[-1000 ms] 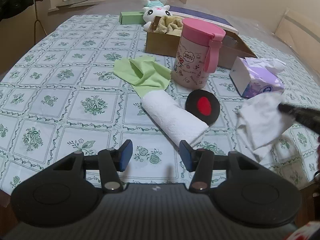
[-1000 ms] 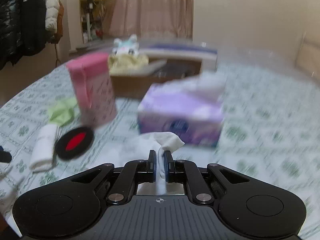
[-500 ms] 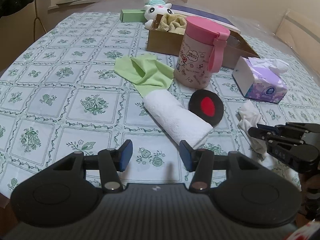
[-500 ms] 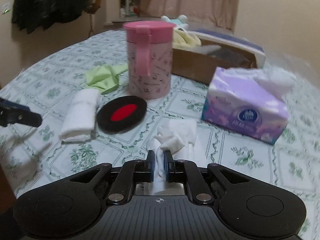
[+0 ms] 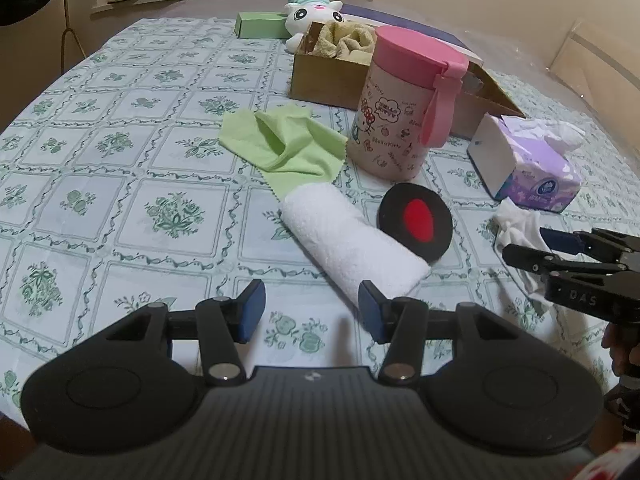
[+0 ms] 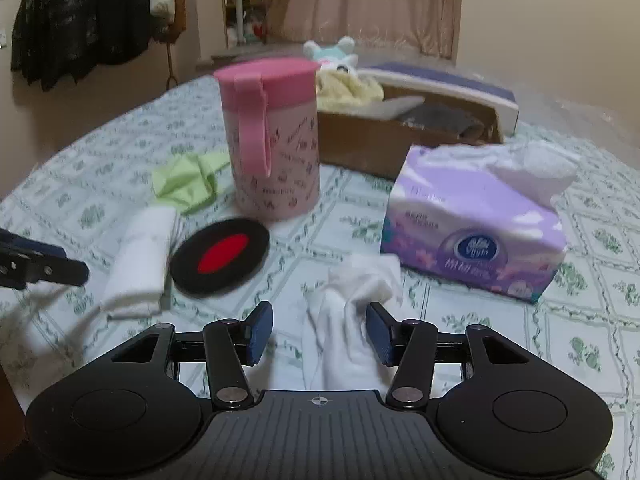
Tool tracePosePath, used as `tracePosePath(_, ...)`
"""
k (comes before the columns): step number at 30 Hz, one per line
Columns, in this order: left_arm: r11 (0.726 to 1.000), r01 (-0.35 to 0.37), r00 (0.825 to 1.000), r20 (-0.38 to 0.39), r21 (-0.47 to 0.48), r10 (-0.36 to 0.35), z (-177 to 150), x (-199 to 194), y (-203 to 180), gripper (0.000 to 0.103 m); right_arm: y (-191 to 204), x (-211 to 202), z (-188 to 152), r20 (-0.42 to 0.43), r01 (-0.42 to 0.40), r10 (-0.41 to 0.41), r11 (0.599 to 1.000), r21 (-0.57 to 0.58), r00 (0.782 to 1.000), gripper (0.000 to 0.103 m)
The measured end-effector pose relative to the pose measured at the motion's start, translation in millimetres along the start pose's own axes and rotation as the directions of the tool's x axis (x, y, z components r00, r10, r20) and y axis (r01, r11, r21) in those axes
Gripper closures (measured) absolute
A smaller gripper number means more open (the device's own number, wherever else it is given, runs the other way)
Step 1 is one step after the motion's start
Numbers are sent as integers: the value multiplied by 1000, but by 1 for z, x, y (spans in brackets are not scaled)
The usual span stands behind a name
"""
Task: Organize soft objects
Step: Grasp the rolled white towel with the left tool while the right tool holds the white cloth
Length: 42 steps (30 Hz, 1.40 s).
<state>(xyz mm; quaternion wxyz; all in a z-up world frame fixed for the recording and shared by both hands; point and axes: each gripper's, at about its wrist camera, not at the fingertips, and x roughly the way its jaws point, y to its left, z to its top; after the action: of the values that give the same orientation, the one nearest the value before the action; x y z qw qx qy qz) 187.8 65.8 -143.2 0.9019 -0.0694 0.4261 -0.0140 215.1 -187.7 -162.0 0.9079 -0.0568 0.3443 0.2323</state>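
**Right tongs let go of the crumpled tissue**

The right tongs (image 6: 319,334) were pinched tight on the white crumpled tissue (image 6: 352,320) a second ago; their jaws have just been opening, and now the blue pads stand well apart with the tissue lying slack between them on the surface (image 5: 120,200), neither pad pressing it. The left tongs (image 5: 311,311) hang as before – half wide, holding nothing, just short of the rolled white towel (image 5: 352,248).

Around the tissue: the purple tissue pack (image 6: 472,236) just beyond it, the black disc with a red centre (image 6: 220,260) to its left, the pink lidded container (image 6: 272,140) behind the disc, and the green cloth (image 5: 284,144) past the towel. Farther back sits a cardboard box (image 5: 332,76) with a yellow towel (image 5: 348,40) in it and a plush toy (image 5: 312,8) behind.

The tissue's near end is hidden under the right tongs' body – and in the left view their arm covers part of it
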Motion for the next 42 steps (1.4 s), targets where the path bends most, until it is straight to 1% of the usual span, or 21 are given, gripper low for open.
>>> tracePosePath(2,1000,7,1000,2,-6,-7,2,2,-1,55,-2,-4,3,23,6,-6,1000,7,1000,48)
tracePosePath(5,1000,17,1000,2,-15,-17,6,7,-4,55,-6,-2,5,25,27,-27,1000,6,999,38)
tracePosePath(9,999,38,999,2,-24,-38,10,12,-9,54,-11,13,-1,-38,41,-42,999,-20,998,38)
tracePosePath(10,999,41,999,1,-27,-41,11,13,-10,52,-12,17,-4,-59,48,-49,999,-17,997,38)
tracePosePath(11,999,42,999,2,-32,-42,12,14,-11,51,-16,18,-7,-56,43,-43,999,5,998,38)
tracePosePath(12,998,42,999,2,-37,-42,12,16,-12,50,-20,18,-9,-39,33,-31,999,42,999,39)
tracePosePath(13,998,45,999,2,-42,-45,13,17,-13,50,-23,17,-10,-33,26,-24,997,71,999,48)
tracePosePath(14,998,48,999,1,-46,-48,14,18,-14,50,-26,16,-9,-29,26,-24,995,93,999,58)
tracePosePath(16,997,55,998,-5,-59,-55,17,22,-16,49,-30,16,-7,-27,29,-26,994,104,999,66)
tracePosePath(20,993,63,998,-12,-103,-64,24,31,-21,43,-33,17,-4,-31,12,-9,993,115,999,66)
tracePosePath(23,991,45,999,-17,-125,-48,29,39,-26,38,-31,17,-6,-23,17,-15,994,107,1000,66)
tracePosePath(25,994,-2,1000,-28,-107,-1,31,46,-33,36,-31,17,-8,-17,19,-17,994,110,1000,66)
tracePosePath(27,996,-49,998,-46,-71,46,29,52,-38,36,-31,18,-8,-14,17,-16,993,114,1000,66)
tracePosePath(28,996,-58,997,-53,-61,55,27,54,-39,36,-32,18,-9,-12,15,-14,993,114,1000,66)
tracePosePath(30,997,-61,997,-55,-56,57,24,54,-35,36,-32,18,-9,-9,12,-11,994,112,1000,67)
tracePosePath(34,995,-91,995,-46,-29,90,18,49,-22,36,-33,17,-10,-3,7,-6,993,115,1000,67)
tracePosePath(38,997,-74,997,-38,-21,73,17,42,-8,37,-33,17,-11,-1,5,-5,993,116,1000,67)
tracePosePath(42,997,-66,997,-28,27,67,19,42,-9,37,-33,17,-11,-2,7,-6,993,115,1000,66)
